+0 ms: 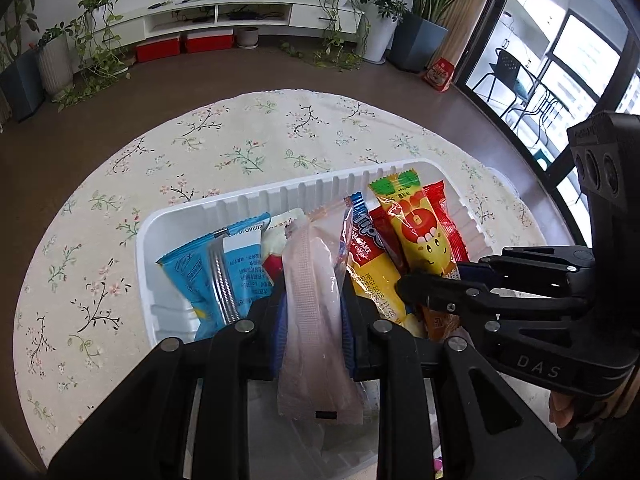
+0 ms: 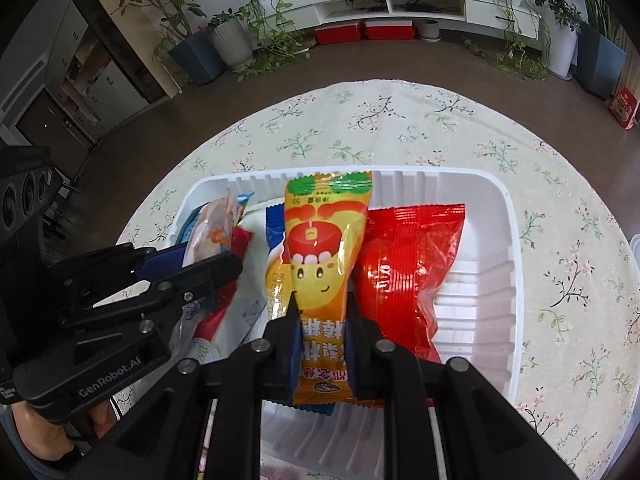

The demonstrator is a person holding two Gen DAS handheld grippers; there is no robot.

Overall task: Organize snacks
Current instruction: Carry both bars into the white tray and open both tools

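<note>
Two handheld grippers are working over a white tray point(image 1: 256, 200) of snacks that is sitting on a round tabletop point(image 1: 240, 136) covered in a floral cloth. The left gripper point(image 1: 314, 300) is clamping a pale pink packet point(image 1: 310, 312) between its blue-padded fingers point(image 1: 280, 320); the packet is running lengthwise through the jaws, its far end reaching over the tray and its near end hanging back toward the camera. The right gripper point(image 2: 320, 316) is pinching an orange-and-yellow packet point(image 2: 324, 236) with a cartoon face near its lower end, so most of the wrapper is standing out ahead of the fingers, over the middle of the tray.

Lying in the tray beside it, on the right, is a red packet point(image 2: 404, 264), touching the orange-and-yellow one along its edge. At the tray's left end, a blue packet point(image 1: 216, 272) is resting against the wall.

In the left wrist view, the right gripper's linkage is crossing in front of the snacks and covering their lower ends. Several wrappers between the blue packet and the red one are overlapping, so their shapes and labels are hard to make out. The near rim of the tray is being cut off by the gripper bodies in both views.
</note>
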